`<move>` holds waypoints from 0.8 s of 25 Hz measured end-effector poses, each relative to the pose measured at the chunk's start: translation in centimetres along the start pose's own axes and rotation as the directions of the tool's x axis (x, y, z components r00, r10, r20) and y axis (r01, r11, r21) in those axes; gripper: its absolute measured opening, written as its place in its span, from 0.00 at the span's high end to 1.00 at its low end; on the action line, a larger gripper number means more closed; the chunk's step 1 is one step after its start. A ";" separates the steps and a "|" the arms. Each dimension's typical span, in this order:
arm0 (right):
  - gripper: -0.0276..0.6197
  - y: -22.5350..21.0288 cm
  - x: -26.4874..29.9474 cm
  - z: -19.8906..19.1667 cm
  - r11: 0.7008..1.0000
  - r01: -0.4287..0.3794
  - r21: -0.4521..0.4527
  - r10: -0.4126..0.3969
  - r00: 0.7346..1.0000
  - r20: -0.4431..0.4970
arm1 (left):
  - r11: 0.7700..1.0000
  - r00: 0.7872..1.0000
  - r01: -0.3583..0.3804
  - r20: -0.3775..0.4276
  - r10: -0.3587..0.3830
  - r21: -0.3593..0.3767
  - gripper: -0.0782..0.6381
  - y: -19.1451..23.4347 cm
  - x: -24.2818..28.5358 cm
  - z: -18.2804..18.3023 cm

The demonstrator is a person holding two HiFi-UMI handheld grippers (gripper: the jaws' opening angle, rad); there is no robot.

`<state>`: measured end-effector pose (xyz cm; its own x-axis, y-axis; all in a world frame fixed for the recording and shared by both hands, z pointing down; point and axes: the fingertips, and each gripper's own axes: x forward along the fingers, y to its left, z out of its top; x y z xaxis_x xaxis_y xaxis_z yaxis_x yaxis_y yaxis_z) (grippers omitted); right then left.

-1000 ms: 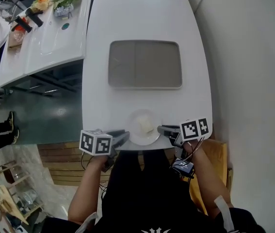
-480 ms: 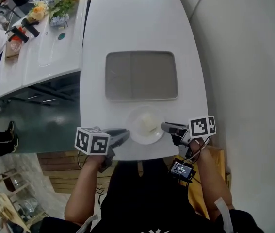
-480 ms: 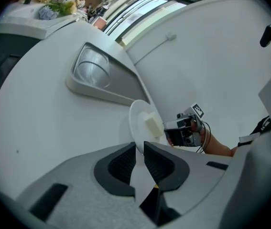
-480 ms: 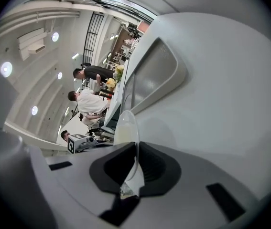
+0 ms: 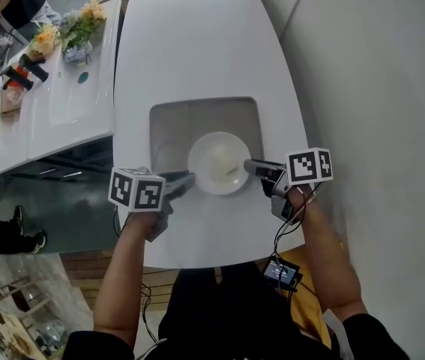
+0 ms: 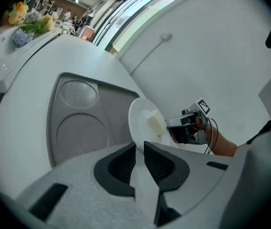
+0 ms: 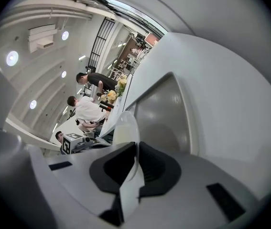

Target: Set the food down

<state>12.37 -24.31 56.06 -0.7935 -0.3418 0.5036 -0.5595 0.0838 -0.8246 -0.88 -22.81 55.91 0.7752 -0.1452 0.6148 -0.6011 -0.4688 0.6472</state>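
Note:
A white plate (image 5: 218,163) carries a pale block of food (image 5: 224,158). It is held over the near edge of the grey tray (image 5: 197,118) on the white table (image 5: 197,43). My left gripper (image 5: 188,177) is shut on the plate's left rim and my right gripper (image 5: 248,166) on its right rim. In the left gripper view the plate (image 6: 142,120) stands edge-on between the jaws, with the food (image 6: 155,123) and the right gripper (image 6: 188,128) beyond. The right gripper view shows the plate rim (image 7: 124,128) pinched between the pads, over the tray (image 7: 164,113).
A second white table (image 5: 55,103) stands at the left with flowers (image 5: 77,28) and small items. People sit at the far left (image 7: 85,111). A pale wall (image 5: 377,88) runs along the right side of the table. Wooden flooring (image 5: 122,265) lies below the near edge.
Both grippers and the plate have moved away from the table's near edge, forward onto the near part of the grey tray. The grip on the two rims is unchanged.

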 end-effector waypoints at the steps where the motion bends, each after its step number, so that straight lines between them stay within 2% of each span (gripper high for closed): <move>1: 0.92 -0.4 0.6 1.4 1.000 0.004 -0.006 -0.004 1.000 -0.001 | 1.000 1.000 -0.007 0.000 0.007 0.000 0.82 0.9 0.6 1.2; 4: 0.92 -1.6 1.9 4.1 1.000 0.019 -0.015 -0.019 1.000 -0.001 | 1.000 1.000 -0.021 -0.005 0.021 0.003 0.82 2.7 1.9 3.4; 11: 0.92 -3.5 3.0 5.4 0.998 0.047 0.031 -0.047 0.999 0.005 | 0.999 0.998 -0.043 -0.038 0.043 0.021 0.82 4.3 3.5 4.7; 16: 0.92 -3.6 2.9 5.7 0.986 0.152 -0.073 -0.154 0.987 -0.035 | 0.992 0.991 -0.093 -0.088 0.101 0.090 0.82 4.1 3.7 4.6; 20: 0.91 -4.3 3.2 5.5 0.954 0.235 -0.185 -0.252 0.965 -0.073 | 0.980 0.980 -0.138 -0.126 0.156 0.144 0.82 4.4 4.3 4.1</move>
<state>13.53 -30.91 59.83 -0.6419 -0.2829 0.7127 -0.7650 0.1730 -0.6204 0.57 -29.09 59.54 0.6408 -0.1054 0.7604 -0.6678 -0.5651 0.4844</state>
